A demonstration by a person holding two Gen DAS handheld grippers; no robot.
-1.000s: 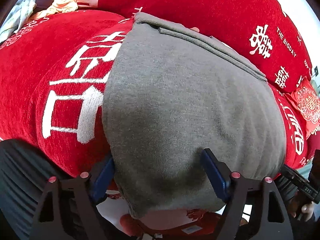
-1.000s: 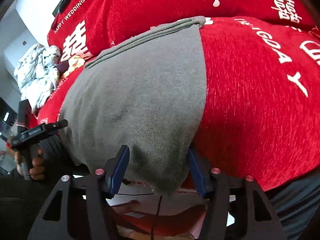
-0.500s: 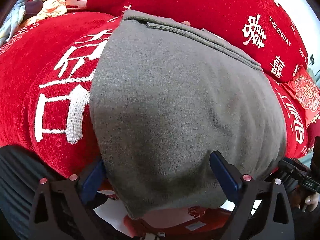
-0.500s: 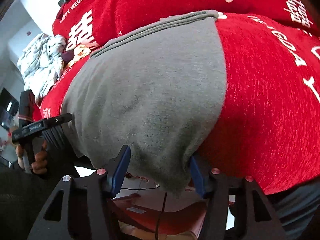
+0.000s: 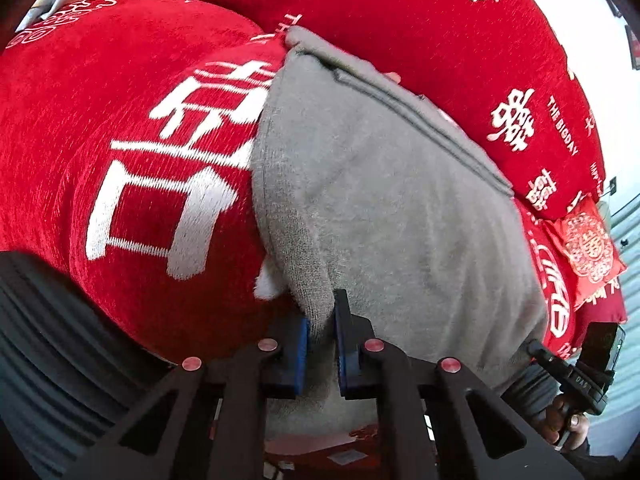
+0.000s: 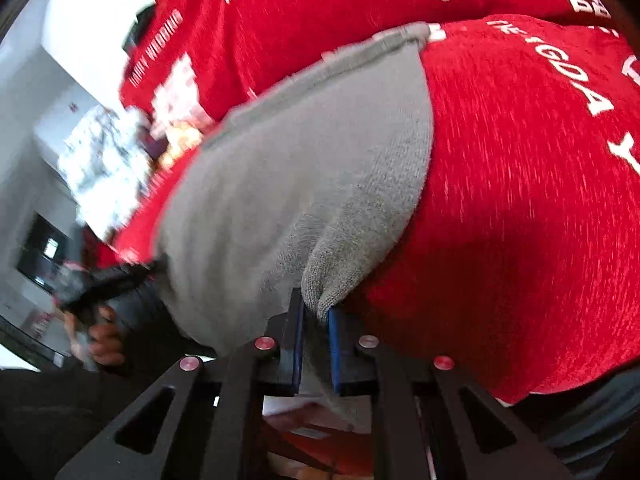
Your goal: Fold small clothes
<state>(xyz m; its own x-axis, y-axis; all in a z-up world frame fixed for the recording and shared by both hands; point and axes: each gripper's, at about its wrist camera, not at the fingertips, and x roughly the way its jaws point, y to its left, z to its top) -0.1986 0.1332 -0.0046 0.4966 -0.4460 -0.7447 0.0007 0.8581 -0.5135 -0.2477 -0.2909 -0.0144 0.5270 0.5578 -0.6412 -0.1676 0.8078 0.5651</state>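
A grey knit garment (image 5: 400, 208) lies flat over a red cushion with white characters (image 5: 120, 160). Its near edge hangs over the cushion's front. My left gripper (image 5: 322, 320) is shut on the garment's near left corner, the cloth pinched between its blue pads. In the right wrist view the same grey garment (image 6: 288, 200) fills the middle, and my right gripper (image 6: 316, 316) is shut on its near right corner. The far hem lies against the red back cushion (image 5: 440, 40).
A pile of pale clothes (image 6: 104, 152) lies at the far left end of the sofa. A small red embroidered pillow (image 5: 588, 248) sits at the right. The other hand-held gripper shows at the edge of each view (image 5: 576, 380) (image 6: 100, 284).
Both grippers were open around the garment's near edge and have now shut on its two near corners. The cloth bunches up at each pinch. The right view is blurred by motion.
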